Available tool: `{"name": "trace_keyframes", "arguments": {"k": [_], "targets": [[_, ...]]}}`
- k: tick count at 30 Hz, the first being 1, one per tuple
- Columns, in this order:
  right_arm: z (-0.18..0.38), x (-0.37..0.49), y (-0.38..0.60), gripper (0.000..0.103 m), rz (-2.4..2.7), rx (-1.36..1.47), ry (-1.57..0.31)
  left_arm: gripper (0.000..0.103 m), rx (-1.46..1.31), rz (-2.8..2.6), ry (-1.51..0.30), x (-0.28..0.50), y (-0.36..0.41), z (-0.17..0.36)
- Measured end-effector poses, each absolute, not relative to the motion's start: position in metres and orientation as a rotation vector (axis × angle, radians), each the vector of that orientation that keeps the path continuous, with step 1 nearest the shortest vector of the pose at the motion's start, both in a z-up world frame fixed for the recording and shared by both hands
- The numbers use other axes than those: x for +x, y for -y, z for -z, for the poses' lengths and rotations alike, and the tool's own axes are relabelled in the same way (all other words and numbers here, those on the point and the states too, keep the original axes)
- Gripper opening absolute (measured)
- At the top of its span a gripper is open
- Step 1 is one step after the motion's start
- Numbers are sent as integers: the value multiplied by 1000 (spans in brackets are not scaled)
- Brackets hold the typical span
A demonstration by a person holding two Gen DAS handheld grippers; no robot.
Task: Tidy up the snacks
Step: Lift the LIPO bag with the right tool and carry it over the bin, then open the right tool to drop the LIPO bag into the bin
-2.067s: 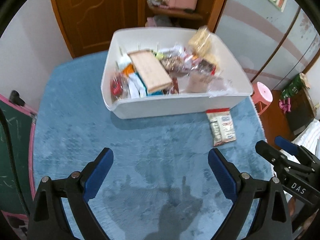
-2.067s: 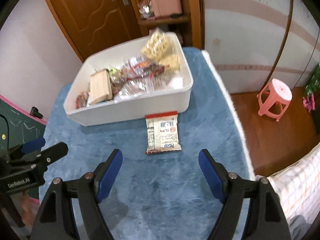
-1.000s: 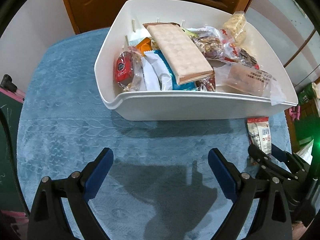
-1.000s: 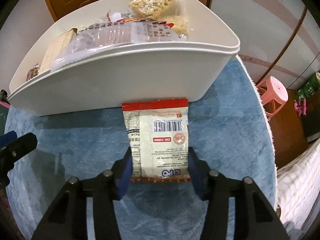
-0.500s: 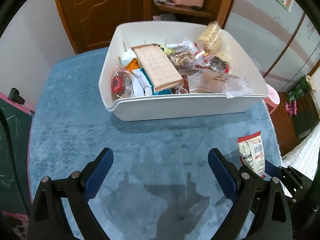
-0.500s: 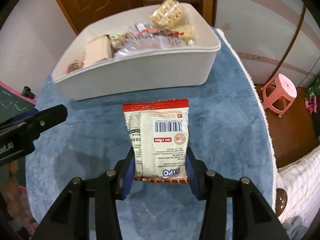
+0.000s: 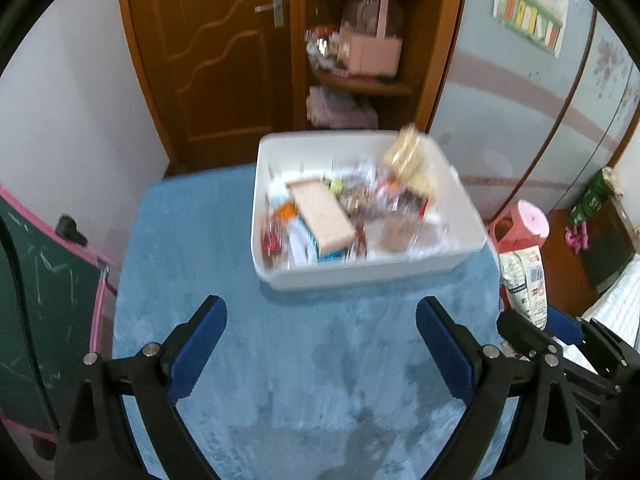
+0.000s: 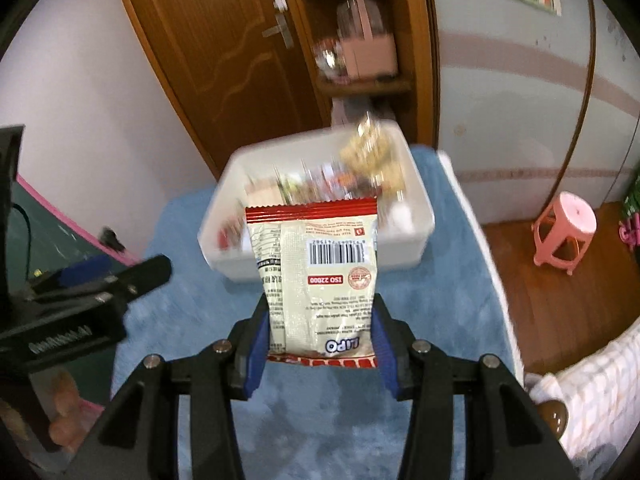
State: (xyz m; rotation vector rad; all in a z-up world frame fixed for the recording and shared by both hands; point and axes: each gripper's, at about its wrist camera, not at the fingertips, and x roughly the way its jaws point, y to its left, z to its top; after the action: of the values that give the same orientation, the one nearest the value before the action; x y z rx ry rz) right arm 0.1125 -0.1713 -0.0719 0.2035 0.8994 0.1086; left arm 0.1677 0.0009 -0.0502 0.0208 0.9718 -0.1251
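We have the right gripper (image 8: 320, 344) clamped on a packet (image 8: 316, 272), pads pressing both side edges near its bottom seam, packet standing up out of the jaws, red top seam farthest from us. It hangs clear of the cloth (image 8: 440, 300), in the air. The left gripper (image 7: 320, 344) is spread wide with nothing between its fingers, only bare cloth below them.

The bin (image 8: 416, 216) sits ahead of the right gripper, just past the packet's top edge and lower down. From the left gripper it is ahead and slightly to the right. It is already well filled: a wafer pack (image 7: 324, 212), a noodle bag (image 7: 406, 156) at the far right corner, several blurred wrappers we cannot tell apart.

Progress, as we judge it: most snacks are in the bin, and this packet is the only one we see outside it. No other loose snack shows on the cloth. What is left is carrying the packet over the near rim and letting go inside. Sorting within the bin may remain; we cannot tell.
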Motion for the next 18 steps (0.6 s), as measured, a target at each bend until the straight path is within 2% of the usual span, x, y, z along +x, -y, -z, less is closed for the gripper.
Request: {"name": "trace_keyframes", "arguments": {"k": [5, 7, 9, 18], "targets": [[18, 134, 173, 47, -104, 184, -773, 96, 7, 141, -887, 191, 1, 5], [3, 146, 174, 47, -94, 180, -730, 103, 2, 133, -849, 204, -1, -11], [-11, 161, 175, 47, -77, 182, -696, 103, -7, 113, -806, 220, -4, -26], [-18, 235, 170, 47, -30, 168, -694, 103, -7, 35, -727, 283, -15, -50]]}}
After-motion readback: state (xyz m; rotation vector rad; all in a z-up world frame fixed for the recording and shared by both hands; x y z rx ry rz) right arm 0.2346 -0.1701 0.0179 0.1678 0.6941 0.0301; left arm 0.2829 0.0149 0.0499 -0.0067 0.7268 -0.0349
